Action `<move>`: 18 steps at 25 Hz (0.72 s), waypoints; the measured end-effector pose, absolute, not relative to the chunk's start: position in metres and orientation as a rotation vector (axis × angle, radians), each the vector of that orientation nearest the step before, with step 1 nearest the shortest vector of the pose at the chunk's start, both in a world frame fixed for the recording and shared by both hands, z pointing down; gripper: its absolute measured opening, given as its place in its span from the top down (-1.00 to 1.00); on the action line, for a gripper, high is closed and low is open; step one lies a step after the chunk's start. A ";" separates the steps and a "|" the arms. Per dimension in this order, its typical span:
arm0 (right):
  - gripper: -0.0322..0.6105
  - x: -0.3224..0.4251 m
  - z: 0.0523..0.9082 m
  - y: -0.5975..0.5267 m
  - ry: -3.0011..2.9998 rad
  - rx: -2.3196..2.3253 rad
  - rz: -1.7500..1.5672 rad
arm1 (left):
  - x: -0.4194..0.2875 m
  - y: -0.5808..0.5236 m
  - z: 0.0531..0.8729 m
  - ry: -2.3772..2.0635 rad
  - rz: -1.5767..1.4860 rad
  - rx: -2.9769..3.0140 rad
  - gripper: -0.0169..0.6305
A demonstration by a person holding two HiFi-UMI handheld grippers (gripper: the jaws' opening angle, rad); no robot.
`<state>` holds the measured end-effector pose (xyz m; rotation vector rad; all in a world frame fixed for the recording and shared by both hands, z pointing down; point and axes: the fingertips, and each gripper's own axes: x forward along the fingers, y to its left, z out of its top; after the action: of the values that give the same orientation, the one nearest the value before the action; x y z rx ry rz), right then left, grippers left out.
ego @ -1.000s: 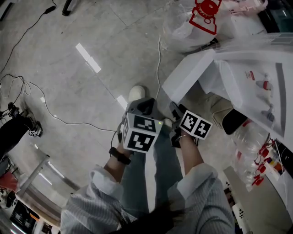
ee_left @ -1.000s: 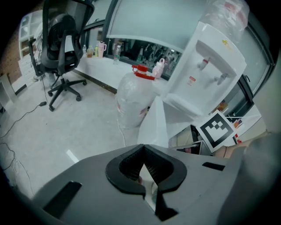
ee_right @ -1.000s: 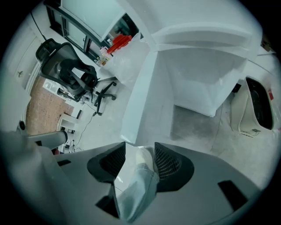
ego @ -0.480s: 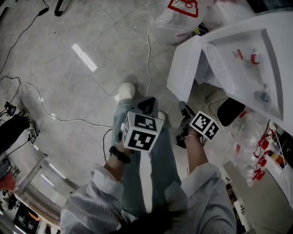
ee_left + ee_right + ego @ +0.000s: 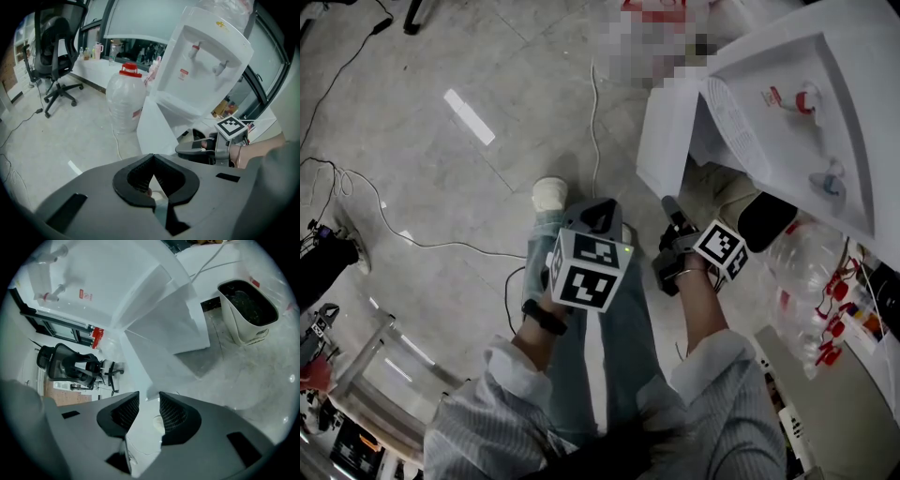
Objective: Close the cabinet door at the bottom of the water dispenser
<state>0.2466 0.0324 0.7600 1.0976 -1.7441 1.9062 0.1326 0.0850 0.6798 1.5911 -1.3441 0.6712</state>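
While the cabinet door (image 5: 667, 141) at the bottom of the water dispenser (image 5: 811, 122) stands swung open, both tools are held low in front of it, above the floor (image 5: 441, 197).

**Door.** The white panel projects from the dispenser's lower front toward the left of the head view. Its lower corner is the part nearest the right tool.

**Left tool** (image 5: 153, 158). The jaws are closed, with the tips meeting and nothing held between them. In the head view this tool sits over the person's legs, to the left of the right tool and well apart from the door. A light shoe (image 5: 549, 194) lies just beyond its tips.

**Right tool** (image 5: 149, 397). The jaws are partly open and have just been closing. In the right gripper view the door's lower corner reaches the mouth between the two tips, and neither pad is seen pressing on it. The left gripper view shows this tool's tips just beside the door's lower edge.

**Surroundings.** A bin (image 5: 246, 310) with a dark liner stands on the floor beside the dispenser's base, on the far side of the door from the left tool. A large water bottle (image 5: 125, 101) with a red cap stands upright on the floor beyond the door. A white cable (image 5: 595, 103) runs across the floor near the door.
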 end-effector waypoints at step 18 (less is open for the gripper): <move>0.57 0.315 0.762 -0.005 -1.725 1.377 1.796 | 0.149 0.086 0.688 -1.345 0.648 1.559 0.91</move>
<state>0.3150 -0.0049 0.7623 1.3771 -1.7251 1.7958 0.1491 0.0859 0.6882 1.5590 -1.3449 0.6481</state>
